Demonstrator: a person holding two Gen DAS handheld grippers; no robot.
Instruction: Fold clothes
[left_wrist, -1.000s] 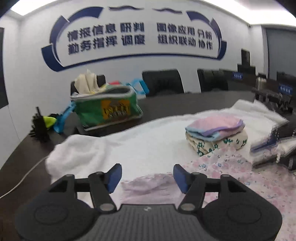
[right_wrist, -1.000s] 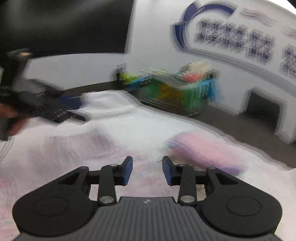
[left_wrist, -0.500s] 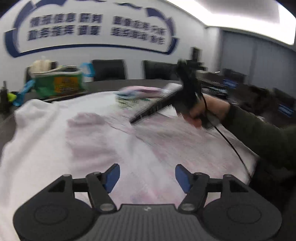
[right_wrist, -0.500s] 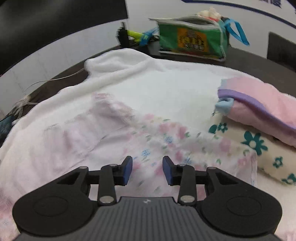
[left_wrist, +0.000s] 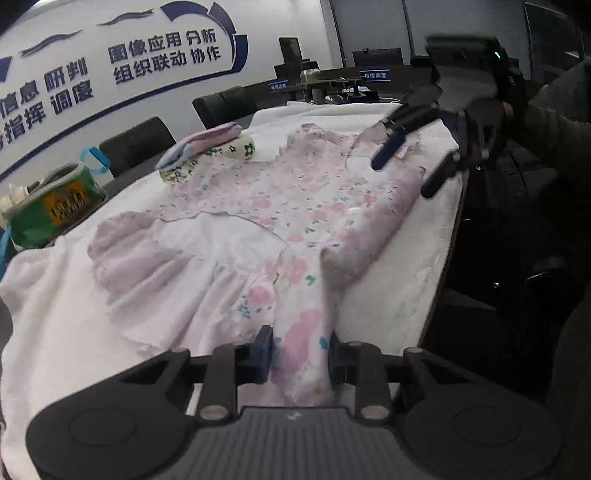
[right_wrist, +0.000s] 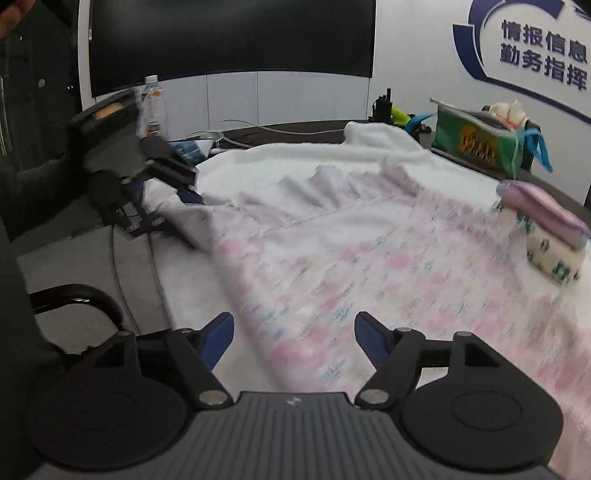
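A pink floral dress lies spread on a white blanket; in the right wrist view the dress is blurred. My left gripper is closing, and a bunched sleeve of the dress fills the gap between its blue pads. From the right wrist view the left gripper sits at the dress's near-left corner. My right gripper is opening just above the dress's other end, nothing pinched. In the left wrist view the right gripper hovers over the far sleeve, held by a hand.
A folded stack, pink cloth on flowered cloth, rests at the blanket's far side. A green bag stands on the dark table beyond it. A water bottle and cables are at the table's left end. Office chairs line the far edge.
The left gripper dropped to the dress's near end and closed around its fabric. The right gripper swung to the opposite end of the dress and its jaws spread wide.
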